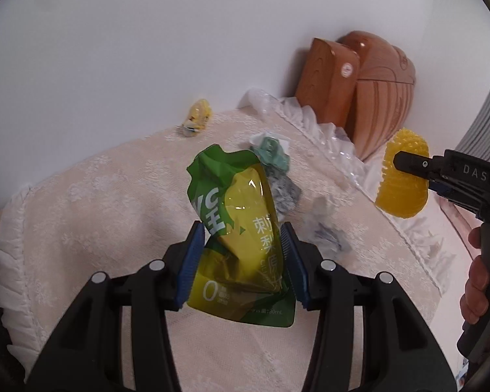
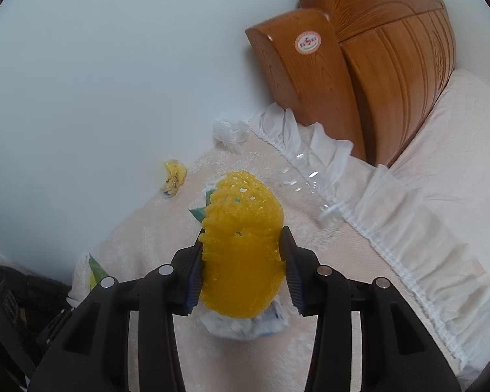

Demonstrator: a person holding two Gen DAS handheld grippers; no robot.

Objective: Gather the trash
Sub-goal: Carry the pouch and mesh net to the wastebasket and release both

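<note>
Holding trash above the bed [image 1: 81, 202]: left gripper [image 1: 241, 258] clamps limp green-yellow foil pouch [image 1: 245, 228] mid-body; right gripper [image 2: 243, 261] squeezes springy yellow foam fruit net [image 2: 241, 245].

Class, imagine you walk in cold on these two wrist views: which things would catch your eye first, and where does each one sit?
First, the green and yellow juice pouch, clamped between the left gripper pads above the pale bedspread. Next, the bright yellow foam net, pinched in the right gripper over crumpled paper. Behind both, the glossy wooden headboard leans against the white wall at upper right.
</note>
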